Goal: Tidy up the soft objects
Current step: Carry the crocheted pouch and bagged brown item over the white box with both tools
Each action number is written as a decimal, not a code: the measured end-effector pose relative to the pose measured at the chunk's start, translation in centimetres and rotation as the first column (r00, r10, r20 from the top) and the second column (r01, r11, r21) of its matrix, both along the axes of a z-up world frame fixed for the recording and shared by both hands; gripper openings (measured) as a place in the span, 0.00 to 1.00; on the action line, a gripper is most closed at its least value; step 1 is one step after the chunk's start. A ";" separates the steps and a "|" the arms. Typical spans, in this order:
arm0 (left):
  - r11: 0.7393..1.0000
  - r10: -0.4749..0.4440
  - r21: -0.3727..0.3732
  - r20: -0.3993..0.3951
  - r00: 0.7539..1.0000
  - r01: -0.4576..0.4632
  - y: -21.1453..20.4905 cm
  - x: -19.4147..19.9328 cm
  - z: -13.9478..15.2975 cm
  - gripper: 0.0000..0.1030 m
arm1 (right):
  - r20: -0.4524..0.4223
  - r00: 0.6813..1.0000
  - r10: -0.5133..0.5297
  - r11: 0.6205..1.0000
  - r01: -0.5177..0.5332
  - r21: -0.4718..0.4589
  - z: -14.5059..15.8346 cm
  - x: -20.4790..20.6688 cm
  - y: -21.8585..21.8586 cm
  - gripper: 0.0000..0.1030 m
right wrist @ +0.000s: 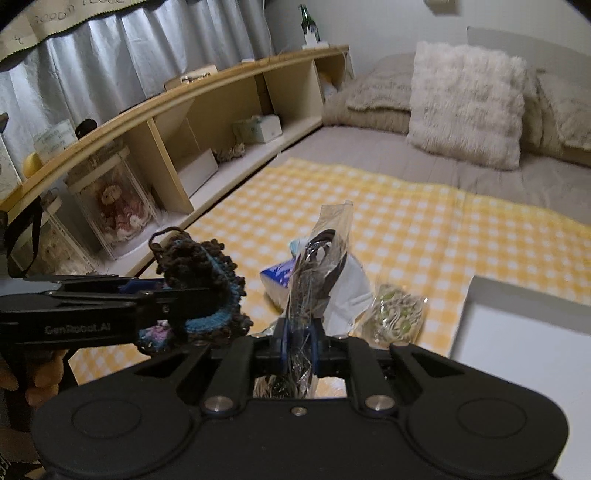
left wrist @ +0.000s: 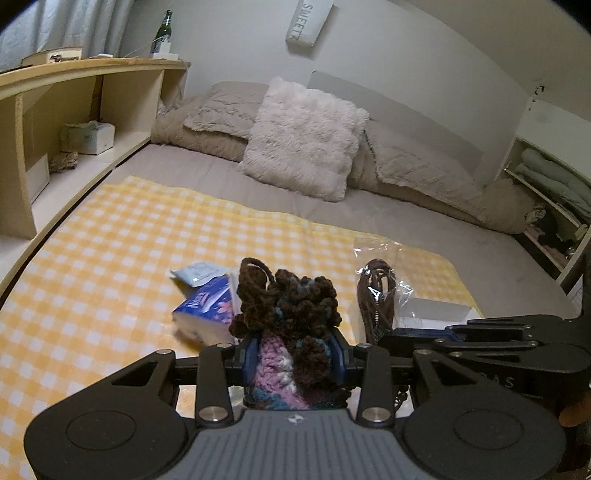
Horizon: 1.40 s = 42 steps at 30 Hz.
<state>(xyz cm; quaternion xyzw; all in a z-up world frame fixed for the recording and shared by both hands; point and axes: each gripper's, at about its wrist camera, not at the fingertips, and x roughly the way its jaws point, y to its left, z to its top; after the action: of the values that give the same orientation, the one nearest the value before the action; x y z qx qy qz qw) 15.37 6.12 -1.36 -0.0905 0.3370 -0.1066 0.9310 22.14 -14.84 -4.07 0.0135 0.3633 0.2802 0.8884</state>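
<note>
One crocheted piece (left wrist: 291, 317), dark brown with blue, pink, white.

A white oblong cushion (left wrist: 309, 23) hangs on the wall at twelve o'clock in the left wrist view; its grey capitals read "SWEET", with a further letter cut off by the fold. In the right wrist view, at nine o'clock, the side of the left gripper (right wrist: 207, 295) carries pale lettering, "GenRobot.AI" (slightly blurred). Lettering on the valance above the curtain cannot be read.
</note>
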 end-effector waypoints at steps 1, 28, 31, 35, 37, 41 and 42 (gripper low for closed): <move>1.000 -0.004 -0.001 0.003 1.000 0.004 -0.3 0.1 0.1 0.38 | 0.014 1.000 -0.001 1.000 0.001 -0.006 0.2 -0.2 -0.3 0.12; 0.933 -0.355 0.035 -0.061 0.933 0.358 -18.1 7.3 -2.5 0.39 | -0.004 0.947 -0.320 0.944 0.319 -0.088 -1.7 0.8 -18.3 0.12; 0.911 -0.407 0.038 -0.082 0.910 0.411 -21.0 8.0 -3.5 0.39 | -0.020 0.935 -0.354 0.930 0.349 -0.118 -2.7 0.9 -20.8 0.12; 0.884 -0.462 0.011 -0.129 0.878 0.467 -24.2 9.1 -5.1 0.39 | -0.044 0.921 -0.388 0.910 0.375 -0.176 -4.2 1.3 -23.2 0.12; 0.872 -0.484 -0.006 -0.156 0.861 0.489 -25.8 9.7 -6.0 0.39 | -0.056 0.914 -0.401 0.900 0.382 -0.212 -5.0 1.5 -24.2 0.12; 0.849 -0.522 -0.027 -0.200 0.829 0.528 -28.3 10.6 -7.7 0.39 | -0.090 0.912 -0.400 0.893 0.366 -0.264 -6.5 1.5 -25.9 0.12; 0.842 -0.533 -0.035 -0.210 0.820 0.538 -29.0 10.7 -8.1 0.39 | -0.104 0.914 -0.392 0.894 0.353 -0.275 -6.9 1.5 -26.4 0.12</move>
<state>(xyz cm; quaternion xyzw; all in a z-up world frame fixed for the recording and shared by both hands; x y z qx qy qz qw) 26.10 -22.85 -9.43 0.0088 0.4473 -0.3492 0.8234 23.65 -41.29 -10.98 -0.0072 0.4549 0.0543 0.8889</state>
